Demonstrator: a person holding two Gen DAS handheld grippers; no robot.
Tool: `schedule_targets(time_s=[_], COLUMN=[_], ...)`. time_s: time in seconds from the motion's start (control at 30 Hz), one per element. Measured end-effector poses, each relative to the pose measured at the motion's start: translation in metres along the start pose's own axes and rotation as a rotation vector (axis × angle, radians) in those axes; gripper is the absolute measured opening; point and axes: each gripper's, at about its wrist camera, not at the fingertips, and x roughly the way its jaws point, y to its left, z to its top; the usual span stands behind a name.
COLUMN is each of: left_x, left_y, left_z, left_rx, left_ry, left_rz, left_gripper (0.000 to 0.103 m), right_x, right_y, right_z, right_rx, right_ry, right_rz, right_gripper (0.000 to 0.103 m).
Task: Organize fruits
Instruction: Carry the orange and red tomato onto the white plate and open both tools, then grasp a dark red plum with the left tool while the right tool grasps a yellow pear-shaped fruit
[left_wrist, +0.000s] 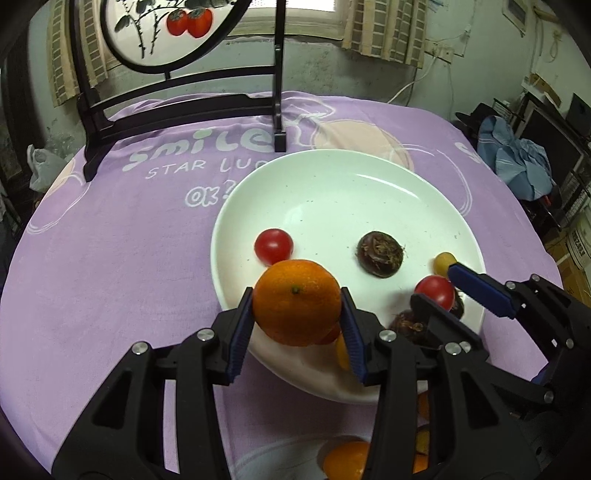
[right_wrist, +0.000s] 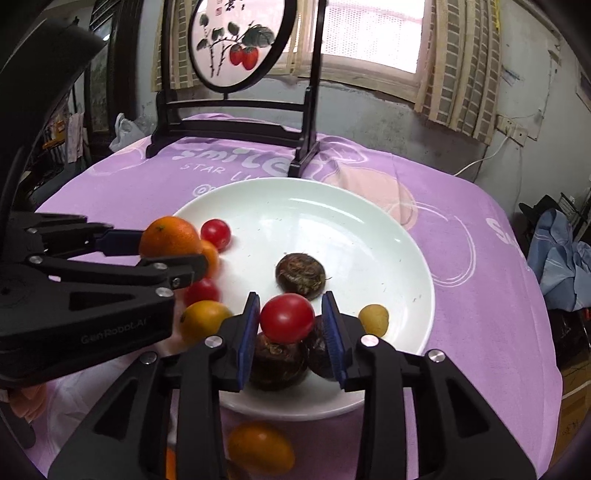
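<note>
A white plate (left_wrist: 332, 177) (right_wrist: 295, 199) lies on the purple cloth. My left gripper (left_wrist: 297, 306) (right_wrist: 168, 254) has an orange (left_wrist: 297, 301) (right_wrist: 168, 236) between its pads over the plate's left rim; the orange rests on another fruit below it, and no firm pinch shows. My right gripper (right_wrist: 290, 317) (left_wrist: 436, 286) brackets a red cherry tomato (right_wrist: 287, 317) (left_wrist: 436, 291) lying on two brown water chestnuts (right_wrist: 277, 360), with a gap at the right pad. Another tomato (left_wrist: 273, 245), a lone chestnut (left_wrist: 379, 252) and a small yellow fruit (right_wrist: 373, 319) also lie in the plate.
A black wooden stand (left_wrist: 177, 107) (right_wrist: 236, 122) with a round painted screen rises behind the plate. Loose orange fruits (right_wrist: 260, 446) (left_wrist: 345, 459) lie on the cloth near me. Blue clothing (left_wrist: 517, 162) and clutter sit beyond the table's right edge.
</note>
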Motion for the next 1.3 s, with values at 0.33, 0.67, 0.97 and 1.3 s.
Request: schedule_targets(time_s=[0.33, 0.67, 0.97, 1.3], left_x=[-0.045, -0.073, -0.070, -0.065], left_y=[0.003, 0.005, 0.008, 0.017], left_z=[-0.007, -0.045, -0.093, -0.117], left_rx=[-0.042, -0.009, 0.010, 0.026], left_ry=[-0.103, -0.104, -0.050, -0.044], left_rz=[-0.048, -0.027, -0.041, -0.021], left_gripper=[0.080, 0.086, 0.087, 0.087], right_x=[-0.037, -0.077, -0.095, -0.103], right_y=[-0.025, -0.024, -0.012, 0.037], right_z=[-0.014, -0.051, -0.081, -0.102], right_rx=[0.124, 0.166, 0.158, 0.055], right_ry=[-0.025, -0.025, 0.003, 0.061], right_rz=[0.053, 0.070, 0.096, 0.192], right_gripper=[0.038, 0.045, 0.054, 0.054])
